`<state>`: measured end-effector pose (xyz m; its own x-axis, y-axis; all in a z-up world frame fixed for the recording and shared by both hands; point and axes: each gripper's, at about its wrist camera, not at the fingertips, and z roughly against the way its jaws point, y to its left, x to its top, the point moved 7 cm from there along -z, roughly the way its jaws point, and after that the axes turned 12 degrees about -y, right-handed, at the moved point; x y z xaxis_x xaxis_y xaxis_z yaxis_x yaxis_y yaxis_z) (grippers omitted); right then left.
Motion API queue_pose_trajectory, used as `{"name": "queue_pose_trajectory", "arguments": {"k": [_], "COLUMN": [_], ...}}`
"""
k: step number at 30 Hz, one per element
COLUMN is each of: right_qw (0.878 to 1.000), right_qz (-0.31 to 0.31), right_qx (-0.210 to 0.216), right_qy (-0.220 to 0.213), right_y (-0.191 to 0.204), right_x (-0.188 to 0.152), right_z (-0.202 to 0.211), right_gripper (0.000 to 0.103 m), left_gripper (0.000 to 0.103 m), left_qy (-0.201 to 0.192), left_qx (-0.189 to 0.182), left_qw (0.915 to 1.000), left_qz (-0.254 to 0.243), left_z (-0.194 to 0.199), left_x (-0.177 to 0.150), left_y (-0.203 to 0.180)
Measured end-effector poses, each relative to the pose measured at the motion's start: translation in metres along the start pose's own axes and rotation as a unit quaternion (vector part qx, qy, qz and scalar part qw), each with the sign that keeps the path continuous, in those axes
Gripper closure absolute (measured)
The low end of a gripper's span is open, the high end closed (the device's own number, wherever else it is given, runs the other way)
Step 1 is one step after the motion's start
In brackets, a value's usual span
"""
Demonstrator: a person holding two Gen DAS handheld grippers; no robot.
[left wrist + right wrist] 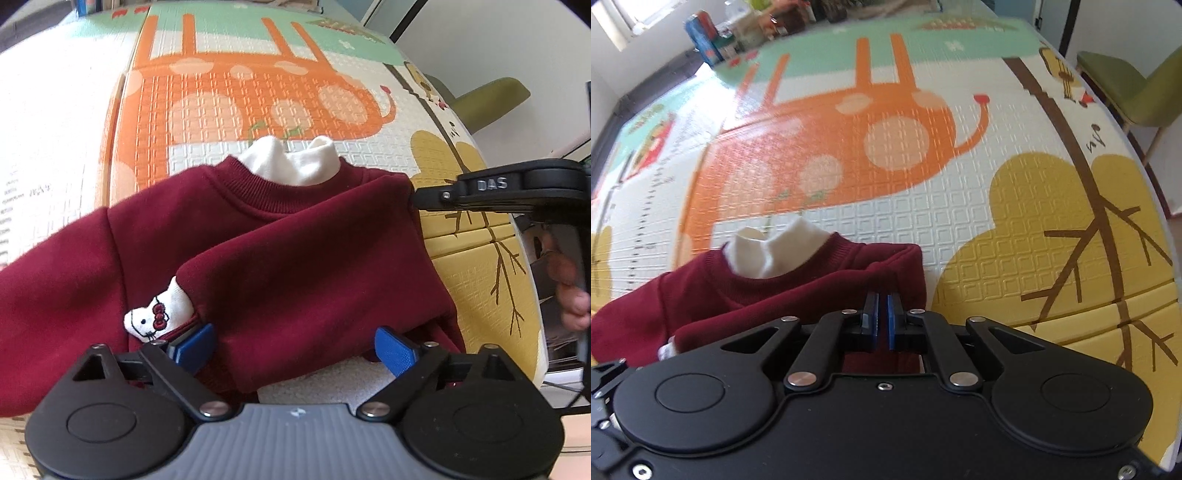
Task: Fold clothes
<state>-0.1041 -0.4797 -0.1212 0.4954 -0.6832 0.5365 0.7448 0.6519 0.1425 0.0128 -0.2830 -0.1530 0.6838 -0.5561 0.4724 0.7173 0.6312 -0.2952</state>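
Observation:
A maroon sweater [295, 258] [757, 295] with a white collar [291, 162] [768, 251] lies on the patterned play mat [258, 92] [960, 203]. One sleeve is folded across its chest, partly covering a white cat patch [159, 314]. My left gripper [293, 334] is open, its blue pads [192, 345] straddling the folded sleeve near the hem without pressing it. My right gripper [882, 299] [413, 201] is shut on the sweater's shoulder fold, where creases run toward its tips.
The mat's right edge [1167, 229] curves close by the sweater. A green chair [1137, 96] [491, 99] stands past that edge. A person's hand [569, 291] holds the right gripper. Boxes and clutter [705, 37] sit at the far back left.

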Motion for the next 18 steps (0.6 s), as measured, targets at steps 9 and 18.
{"name": "queue_pose_trajectory", "arguments": {"k": [9,18], "right_qw": [1.0,0.999], "right_qz": [0.012,0.022], "right_qx": [0.024,0.033], "right_qy": [0.001,0.036], "right_y": [0.008,0.01], "right_x": [-0.018,-0.06], "right_z": [0.042,0.048], "right_gripper": [0.099,0.099], "left_gripper": [0.007,0.006], "left_qy": [-0.017,-0.001], "left_qx": [-0.005,-0.008], "left_qw": [0.9997,0.9995], "left_qz": [-0.015,-0.029], "left_z": [0.012,0.0], "left_x": [0.007,0.001], "left_y": [-0.009,-0.013]}}
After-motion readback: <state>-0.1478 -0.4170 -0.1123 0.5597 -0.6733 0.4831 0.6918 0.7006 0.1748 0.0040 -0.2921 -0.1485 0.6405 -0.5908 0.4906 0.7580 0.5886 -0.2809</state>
